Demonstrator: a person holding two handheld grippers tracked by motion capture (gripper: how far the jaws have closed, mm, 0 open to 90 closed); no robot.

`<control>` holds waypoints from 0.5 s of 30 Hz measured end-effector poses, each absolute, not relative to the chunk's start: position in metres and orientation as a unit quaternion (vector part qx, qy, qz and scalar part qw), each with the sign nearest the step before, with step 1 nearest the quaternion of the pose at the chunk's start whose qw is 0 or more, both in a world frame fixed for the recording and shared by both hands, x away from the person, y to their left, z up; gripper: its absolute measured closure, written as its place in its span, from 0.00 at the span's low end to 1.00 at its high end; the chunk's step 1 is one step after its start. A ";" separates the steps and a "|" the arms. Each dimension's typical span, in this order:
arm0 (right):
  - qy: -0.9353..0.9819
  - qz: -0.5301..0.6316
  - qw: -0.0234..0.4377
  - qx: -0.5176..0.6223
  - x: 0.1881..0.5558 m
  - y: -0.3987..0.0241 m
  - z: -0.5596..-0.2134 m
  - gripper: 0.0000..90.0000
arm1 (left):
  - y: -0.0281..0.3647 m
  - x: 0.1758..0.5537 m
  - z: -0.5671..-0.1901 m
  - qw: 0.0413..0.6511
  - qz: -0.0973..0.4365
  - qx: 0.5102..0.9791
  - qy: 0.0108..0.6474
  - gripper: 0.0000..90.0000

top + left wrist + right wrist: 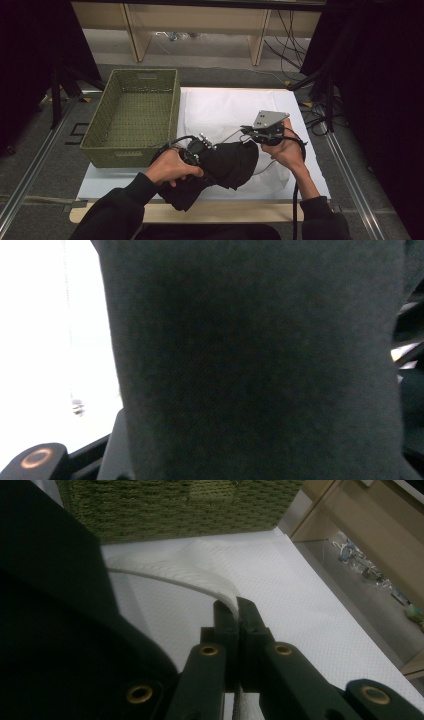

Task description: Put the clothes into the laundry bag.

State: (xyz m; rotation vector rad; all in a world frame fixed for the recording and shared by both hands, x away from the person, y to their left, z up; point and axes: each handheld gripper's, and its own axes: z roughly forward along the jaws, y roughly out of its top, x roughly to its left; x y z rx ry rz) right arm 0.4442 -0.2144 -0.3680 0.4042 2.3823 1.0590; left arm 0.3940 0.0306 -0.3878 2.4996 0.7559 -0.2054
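Right gripper (239,611): fingers closed on white drawstring (170,572).
Left gripper (192,152): buried in black garment (230,162); finger state indeterminable.
Technique: pull cord steadily, garment held taut.

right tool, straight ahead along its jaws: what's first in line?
Beyond the white drawstring it pinches, bare white table cover, then probably the green woven basket. Depth unclear.

basket (132,116) left on table (310,170), garment (227,162) near front edge, right of basket
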 end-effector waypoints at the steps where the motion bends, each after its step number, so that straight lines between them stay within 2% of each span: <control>1: 0.875 0.388 0.251 0.142 0.445 -0.214 -0.368 1.00 | 0.028 0.396 -0.391 0.256 -0.078 0.921 0.282 0.57; 3: 0.877 0.386 0.250 0.139 0.445 -0.213 -0.369 1.00 | 0.023 0.399 -0.394 0.254 -0.085 0.920 0.286 0.57; 6: 0.878 0.384 0.249 0.140 0.444 -0.212 -0.369 1.00 | 0.014 0.404 -0.392 0.240 -0.064 0.925 0.287 0.57; 10: 0.876 0.388 0.250 0.140 0.444 -0.214 -0.368 1.00 | 0.005 0.411 -0.389 0.238 -0.076 0.922 0.297 0.56; 15: 0.876 0.386 0.252 0.141 0.443 -0.215 -0.368 1.00 | -0.003 0.417 -0.410 0.245 -0.083 0.910 0.323 0.52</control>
